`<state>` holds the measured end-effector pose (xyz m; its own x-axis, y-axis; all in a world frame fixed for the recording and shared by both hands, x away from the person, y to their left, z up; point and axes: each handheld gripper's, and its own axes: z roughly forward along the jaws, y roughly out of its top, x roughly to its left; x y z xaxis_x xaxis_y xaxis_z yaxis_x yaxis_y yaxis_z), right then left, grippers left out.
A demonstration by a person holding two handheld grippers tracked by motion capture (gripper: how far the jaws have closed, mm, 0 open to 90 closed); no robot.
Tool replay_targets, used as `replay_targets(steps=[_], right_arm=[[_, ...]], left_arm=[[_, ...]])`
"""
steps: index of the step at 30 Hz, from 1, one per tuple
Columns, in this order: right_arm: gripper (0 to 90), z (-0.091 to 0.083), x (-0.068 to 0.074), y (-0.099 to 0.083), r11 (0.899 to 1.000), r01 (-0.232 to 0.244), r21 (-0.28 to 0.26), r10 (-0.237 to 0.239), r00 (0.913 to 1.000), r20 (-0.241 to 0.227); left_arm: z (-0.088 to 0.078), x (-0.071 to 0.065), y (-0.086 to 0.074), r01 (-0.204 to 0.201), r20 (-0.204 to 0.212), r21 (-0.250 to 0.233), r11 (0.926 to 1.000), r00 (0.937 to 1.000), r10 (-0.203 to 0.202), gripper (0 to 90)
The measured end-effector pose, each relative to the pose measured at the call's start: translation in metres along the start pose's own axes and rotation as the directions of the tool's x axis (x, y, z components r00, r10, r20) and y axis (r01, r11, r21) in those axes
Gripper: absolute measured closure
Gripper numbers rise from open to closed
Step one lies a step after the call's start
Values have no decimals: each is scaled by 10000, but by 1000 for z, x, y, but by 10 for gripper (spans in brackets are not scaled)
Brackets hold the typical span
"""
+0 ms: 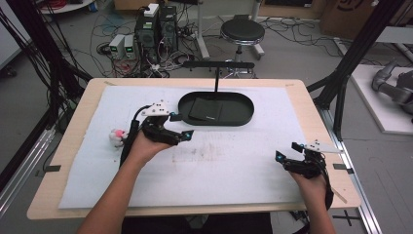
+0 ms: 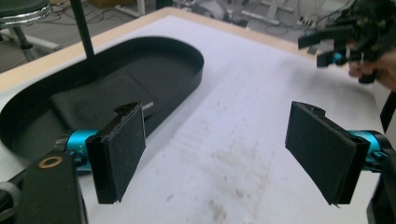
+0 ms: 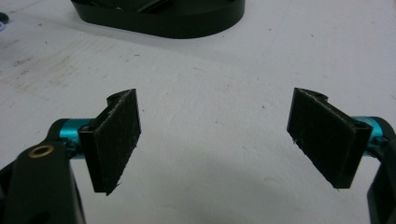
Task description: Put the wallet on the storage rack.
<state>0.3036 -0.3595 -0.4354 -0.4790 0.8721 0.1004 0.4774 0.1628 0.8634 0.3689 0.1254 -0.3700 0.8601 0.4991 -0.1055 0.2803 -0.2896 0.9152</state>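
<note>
Your left tongs (image 1: 176,126), spread wide and empty, hover nearer the black tray (image 1: 246,105); right tongs (image 1: 287,152) gape too.

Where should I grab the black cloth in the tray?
Probably at the folded cloth's front edge, coming from above with the open left gripper. It lies flat on the tray floor, so only an edge offers something to pinch, and the low wall blocks a sideways approach.
</note>
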Motion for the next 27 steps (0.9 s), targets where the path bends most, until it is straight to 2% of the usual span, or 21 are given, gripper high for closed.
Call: replay_targets(steps=[3, 10, 14, 16, 20, 23, 27], right_arm=[[177, 8, 2, 4, 10000, 88, 38, -88, 9999, -101], [177, 22, 6, 10, 9998, 165, 129, -161, 9994, -306], [177, 23, 7, 10, 9996, 185, 192, -180, 9995, -259], [177, 21, 6, 9, 9997, 166, 196, -161, 9996, -235], [177, 19, 5, 7, 9997, 81, 226, -78, 9999, -147], [177, 18, 6, 6, 9998, -15, 186, 18, 9999, -129], [177, 17, 7, 4, 9997, 81, 250, -79, 9999, -111]], left_arm=[[-12, -4, -9, -82, -109, -18, 10000, 9999, 82, 196], [-36, -6, -32, 77, -321, -81, 9999, 9995, -79, 196], [-44, -8, -42, 113, -245, -374, 9992, 9996, -122, 188], [-45, -8, -43, -12, -266, -123, 9999, 9996, 9, 183], [-52, -11, -43, -59, -417, -335, 9994, 9991, 45, 182], [-55, -11, -44, -121, -380, -272, 9996, 9992, 111, 182], [-57, -6, -45, -58, -396, -358, 9993, 9992, 44, 183]])
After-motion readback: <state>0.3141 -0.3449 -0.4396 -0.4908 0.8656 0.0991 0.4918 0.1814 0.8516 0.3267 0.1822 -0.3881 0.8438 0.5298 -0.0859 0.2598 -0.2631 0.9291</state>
